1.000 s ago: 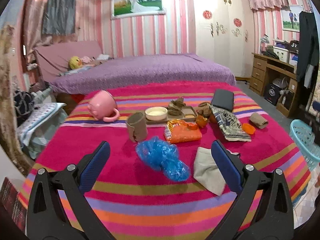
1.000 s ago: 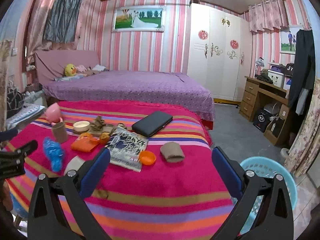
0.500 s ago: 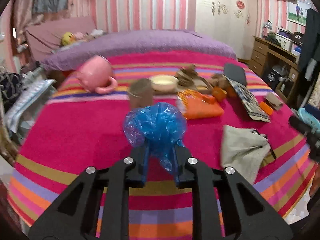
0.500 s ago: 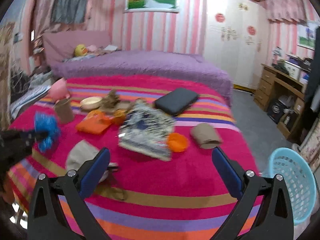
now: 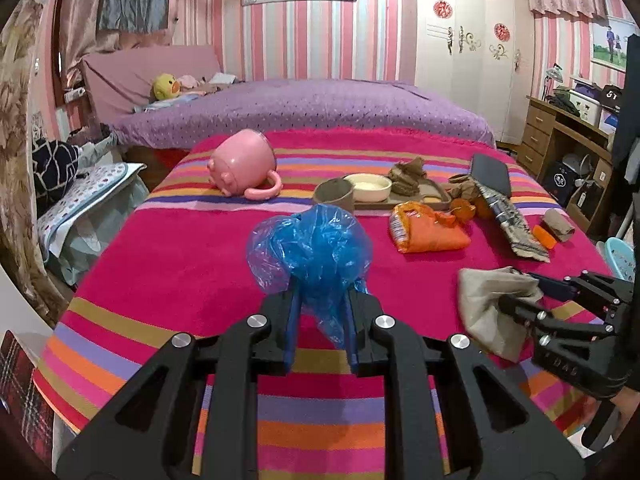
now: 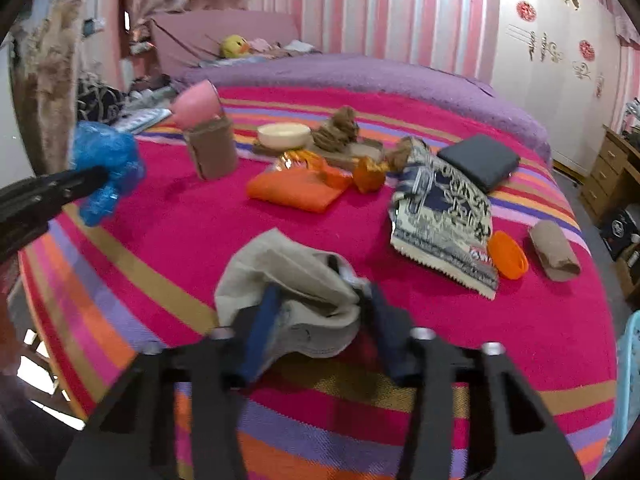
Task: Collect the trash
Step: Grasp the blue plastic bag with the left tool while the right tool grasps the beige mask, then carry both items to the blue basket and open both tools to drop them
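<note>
The crumpled blue plastic bag is up off the striped pink blanket, pinched tight in the left gripper, its bulk ballooning above the blue pads and a tail hanging down between them. From the right wrist view the same bag shows at the far left edge, raised clear of the blanket. Over on the right side, the limp beige cloth bag lies on the blanket near the front edge, and the right gripper is closing on it, cloth bunched between the two blue pads; the left pad is already against the fabric, though the picture is blurred there. From the left wrist camera, that gripper comes in from the right edge with its tips at the beige cloth.

Further back: an orange snack packet lies flat, with a crumpled orange wrapper just beside it. A patterned foil packet lies near a small orange lid and a brown paper roll. A brown paper cup stands upright, a pink pig-shaped mug lies tipped on its side behind it. A wooden tray carries a cream bowl and brown crumpled paper. A black flat case lies near the purple bedspread. A light-blue plastic basket stands off the bed's right side.
</note>
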A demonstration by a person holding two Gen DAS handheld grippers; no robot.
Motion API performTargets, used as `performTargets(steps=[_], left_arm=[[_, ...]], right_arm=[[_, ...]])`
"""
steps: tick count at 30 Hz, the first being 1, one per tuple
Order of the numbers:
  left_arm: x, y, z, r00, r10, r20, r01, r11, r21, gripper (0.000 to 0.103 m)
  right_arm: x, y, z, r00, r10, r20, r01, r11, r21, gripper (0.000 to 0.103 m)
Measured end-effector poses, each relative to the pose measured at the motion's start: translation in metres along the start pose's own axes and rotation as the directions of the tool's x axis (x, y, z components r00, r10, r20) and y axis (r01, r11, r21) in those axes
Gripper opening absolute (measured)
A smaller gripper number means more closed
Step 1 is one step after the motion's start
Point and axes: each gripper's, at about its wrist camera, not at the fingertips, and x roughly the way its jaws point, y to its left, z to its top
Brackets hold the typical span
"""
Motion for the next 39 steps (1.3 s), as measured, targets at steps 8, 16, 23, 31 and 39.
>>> performTargets(steps=[8, 16, 23, 31, 39], left_arm=[[-0.010, -0.043, 0.011, 0.999, -0.001, 0.039, 0.000, 0.999, 0.043, 0.017], [-0.024, -0.128, 0.022, 0.990, -0.110, 0.087, 0.099, 0.987, 0.123, 0.017], [-0.017, -0.229, 0.025, 0.963, -0.262, 0.070, 0.246, 0.952, 0.182, 0.017], [-0.011, -0.359, 0.014, 0.899, -0.438, 0.006, 0.420, 0.866, 0.273, 0.017], [0.010, -0.454, -0.001, 0.844, -0.526, -0.106, 0.532, 0.796, 0.289, 0.018]], right_arm=[[-0.070, -0.078, 0.007, 0.988, -0.073, 0.132, 0.064, 0.995, 0.074, 0.024], [-0.124, -0.195, -0.015, 0.961, -0.228, 0.157, 0.190, 0.956, 0.225, 0.024], [-0.165, -0.288, -0.058, 0.904, -0.417, 0.094, 0.367, 0.871, 0.327, 0.024], [-0.189, -0.362, -0.109, 0.830, -0.558, -0.008, 0.511, 0.754, 0.413, 0.024], [-0.209, -0.391, -0.129, 0.802, -0.596, -0.021, 0.528, 0.694, 0.490, 0.024]])
